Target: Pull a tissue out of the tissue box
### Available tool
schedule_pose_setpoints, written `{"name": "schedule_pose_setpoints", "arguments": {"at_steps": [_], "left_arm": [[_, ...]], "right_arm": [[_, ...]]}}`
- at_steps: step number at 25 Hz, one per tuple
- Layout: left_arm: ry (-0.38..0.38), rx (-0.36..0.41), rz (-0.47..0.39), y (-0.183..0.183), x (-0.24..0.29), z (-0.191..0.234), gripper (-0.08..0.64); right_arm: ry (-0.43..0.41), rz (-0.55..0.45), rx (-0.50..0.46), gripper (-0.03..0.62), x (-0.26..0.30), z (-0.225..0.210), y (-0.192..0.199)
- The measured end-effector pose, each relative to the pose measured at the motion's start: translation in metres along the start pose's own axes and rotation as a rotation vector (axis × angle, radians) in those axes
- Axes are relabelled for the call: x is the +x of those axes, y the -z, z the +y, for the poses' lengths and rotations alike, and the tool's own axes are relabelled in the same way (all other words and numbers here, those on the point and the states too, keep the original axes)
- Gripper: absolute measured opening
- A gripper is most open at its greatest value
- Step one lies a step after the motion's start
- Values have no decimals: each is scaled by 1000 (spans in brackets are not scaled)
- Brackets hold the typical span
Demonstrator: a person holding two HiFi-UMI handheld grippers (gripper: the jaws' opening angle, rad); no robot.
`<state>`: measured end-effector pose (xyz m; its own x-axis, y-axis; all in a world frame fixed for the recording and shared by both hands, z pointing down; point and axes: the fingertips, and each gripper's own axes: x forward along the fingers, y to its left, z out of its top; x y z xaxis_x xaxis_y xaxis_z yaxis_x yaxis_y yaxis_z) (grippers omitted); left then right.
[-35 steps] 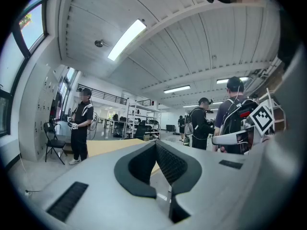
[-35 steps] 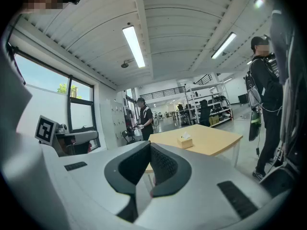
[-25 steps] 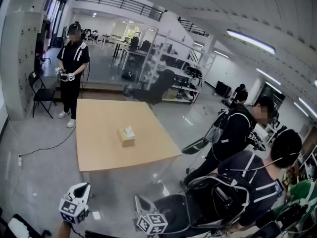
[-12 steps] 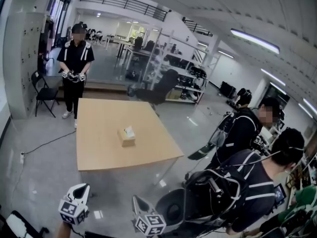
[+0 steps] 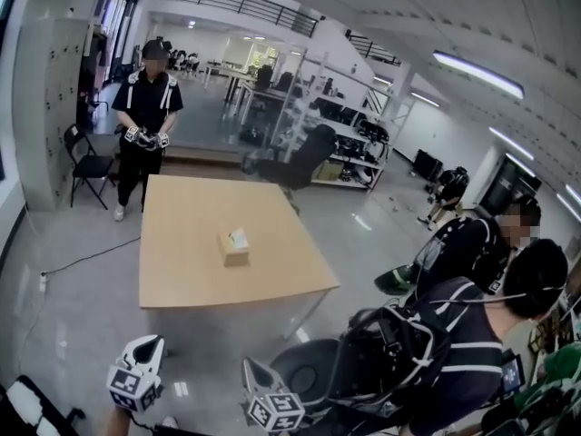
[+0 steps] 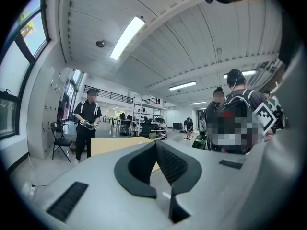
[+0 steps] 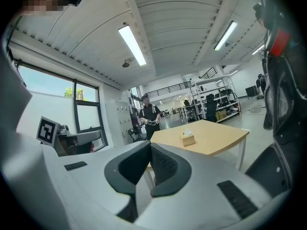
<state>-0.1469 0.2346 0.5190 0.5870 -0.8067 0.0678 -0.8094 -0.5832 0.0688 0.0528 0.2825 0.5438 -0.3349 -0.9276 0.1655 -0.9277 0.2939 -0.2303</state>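
A tissue (image 5: 238, 238) sticks up from the tissue box (image 5: 232, 252) on the table (image 5: 182, 266).

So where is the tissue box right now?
In the head view, the tissue box sits alone near the middle of the wooden table, left of frame centre, with a standing person beyond the table's far end.
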Motion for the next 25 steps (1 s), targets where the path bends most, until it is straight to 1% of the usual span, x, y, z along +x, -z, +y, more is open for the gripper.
{"name": "schedule_pose_setpoints", "arguments": {"at_steps": [7,10,17,25], "left_arm": [[-7,-3,-4,2,28,9,8],[-3,-1,-8,-8,45,14,8],[16,-4,-9,-11,90,39,8],[35,-8,5,-15,139,72,8]], "right_arm": [[3,-4,-8,11,23,-20,-7],[12,-2,-5,11,35,-26,-13],[29,7,-7,11,76,-43,-18],[47,1,3,11,128,-61,-36]]}}
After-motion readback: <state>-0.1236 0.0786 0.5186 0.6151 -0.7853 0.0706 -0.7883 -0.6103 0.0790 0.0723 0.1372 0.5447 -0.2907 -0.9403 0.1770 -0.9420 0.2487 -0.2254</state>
